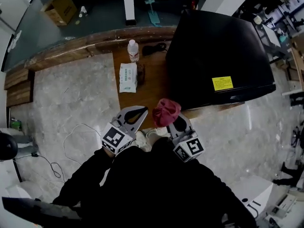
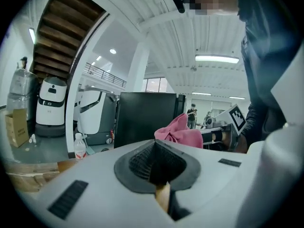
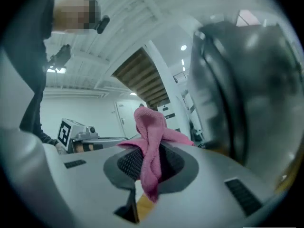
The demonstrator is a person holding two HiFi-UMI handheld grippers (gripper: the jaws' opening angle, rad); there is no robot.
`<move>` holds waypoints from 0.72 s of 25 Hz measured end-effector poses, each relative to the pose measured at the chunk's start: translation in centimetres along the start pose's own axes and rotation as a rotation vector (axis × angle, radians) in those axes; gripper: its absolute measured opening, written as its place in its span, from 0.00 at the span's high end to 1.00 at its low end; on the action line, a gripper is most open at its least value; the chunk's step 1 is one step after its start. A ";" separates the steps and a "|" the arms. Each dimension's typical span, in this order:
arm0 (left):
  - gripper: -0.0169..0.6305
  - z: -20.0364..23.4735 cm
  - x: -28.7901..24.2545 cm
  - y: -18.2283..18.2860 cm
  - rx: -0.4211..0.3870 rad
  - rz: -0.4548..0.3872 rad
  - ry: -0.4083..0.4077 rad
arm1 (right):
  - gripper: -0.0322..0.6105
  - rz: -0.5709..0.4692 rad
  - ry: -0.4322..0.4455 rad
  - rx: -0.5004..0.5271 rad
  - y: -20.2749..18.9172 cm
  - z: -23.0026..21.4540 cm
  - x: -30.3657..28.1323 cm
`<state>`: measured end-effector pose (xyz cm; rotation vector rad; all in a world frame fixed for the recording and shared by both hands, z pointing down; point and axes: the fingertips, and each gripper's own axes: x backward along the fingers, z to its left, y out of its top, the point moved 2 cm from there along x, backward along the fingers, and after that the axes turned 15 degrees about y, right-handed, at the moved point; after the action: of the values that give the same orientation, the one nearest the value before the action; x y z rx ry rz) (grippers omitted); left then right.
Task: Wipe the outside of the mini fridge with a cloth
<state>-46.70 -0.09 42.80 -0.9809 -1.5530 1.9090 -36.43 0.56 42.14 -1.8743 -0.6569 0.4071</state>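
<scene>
A black mini fridge (image 1: 221, 61) stands on a wooden table (image 1: 156, 87); it shows as a dark upright box (image 2: 145, 115) in the left gripper view and looms blurred at the right (image 3: 247, 80) of the right gripper view. My right gripper (image 1: 176, 118) is shut on a pink cloth (image 1: 166, 111), bunched between its pads (image 3: 150, 160), just short of the fridge's near left corner. My left gripper (image 1: 136, 114) is shut with nothing in it, its jaws pressed together (image 2: 155, 163), left of the cloth (image 2: 179, 132).
A water bottle (image 1: 133, 50), a white tissue pack (image 1: 128, 77) and a dark cable (image 1: 154, 47) lie on the table left of the fridge. A yellow sticker (image 1: 222, 83) marks the fridge top. A white cable (image 1: 76, 137) trails on the marble floor. A cardboard box (image 1: 60, 7) stands far left.
</scene>
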 end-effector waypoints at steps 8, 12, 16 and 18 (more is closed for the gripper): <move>0.97 -5.1 2.1 2.4 -0.015 -0.023 -0.108 | 0.86 0.028 -0.042 0.066 2.2 2.6 4.1; 0.97 -5.8 1.7 2.9 -0.014 -0.035 -0.119 | 0.86 0.027 -0.055 0.119 2.9 3.6 5.1; 0.97 -6.3 1.4 4.6 -0.046 -0.071 -0.136 | 0.86 -0.037 -0.045 0.119 3.9 4.4 5.2; 0.97 -6.5 1.6 4.8 -0.063 -0.074 -0.148 | 0.86 -0.023 -0.052 0.139 4.1 4.9 5.4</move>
<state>-42.33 3.98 37.16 -0.8119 -1.7173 1.9296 -33.88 6.30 36.58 -1.7279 -0.6676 0.4756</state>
